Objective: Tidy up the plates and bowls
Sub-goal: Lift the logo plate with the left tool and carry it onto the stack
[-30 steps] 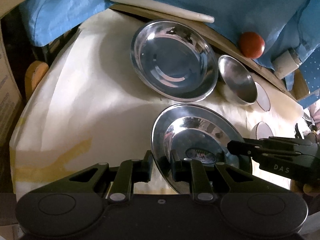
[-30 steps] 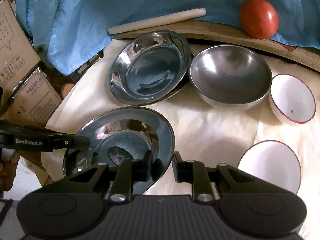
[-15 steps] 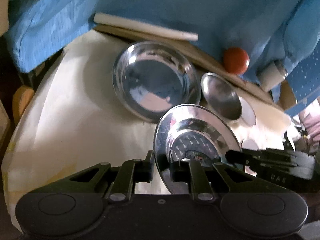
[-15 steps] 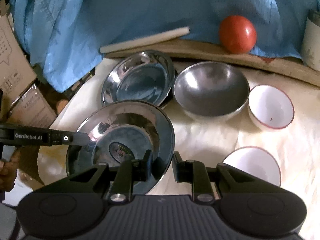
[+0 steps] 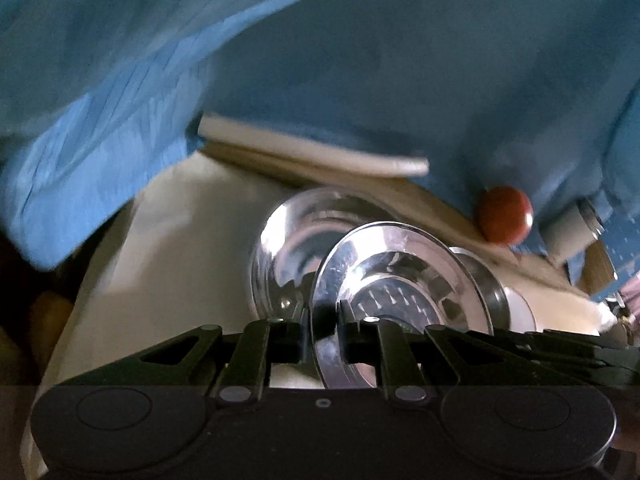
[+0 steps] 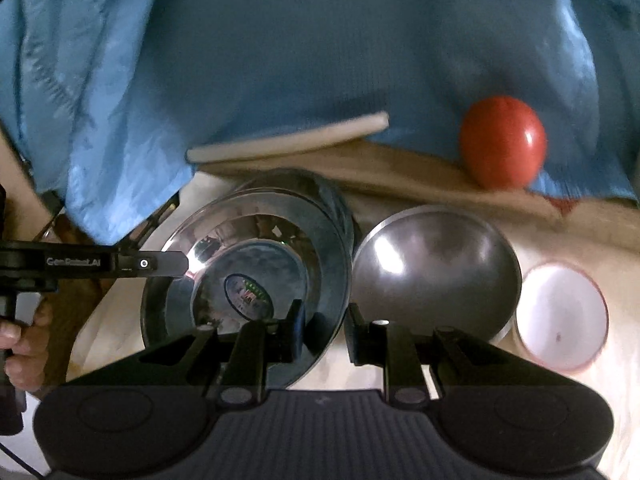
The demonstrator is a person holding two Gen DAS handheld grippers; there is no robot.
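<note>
Both grippers hold one shiny steel plate (image 5: 400,276) by opposite rims, lifted and tilted over a second steel plate (image 5: 280,248) at the back of the cloth-covered table (image 5: 180,248). My left gripper (image 5: 322,330) is shut on its left rim. My right gripper (image 6: 322,330) is shut on its right rim; in the right wrist view the held plate (image 6: 256,264) hides most of the second plate (image 6: 332,200). A steel bowl (image 6: 436,268) sits right of them, then a white bowl (image 6: 560,316).
A red ball (image 6: 502,146) and a white rod (image 6: 288,138) lie on a wooden ledge (image 6: 400,172) behind the dishes, under a blue cloth (image 6: 320,40). The left gripper's arm (image 6: 92,264) reaches in from the left, with a hand below it.
The held plate has risen off the table and moved back, so it now hangs over the second steel plate. Both grippers moved forward with it.
</note>
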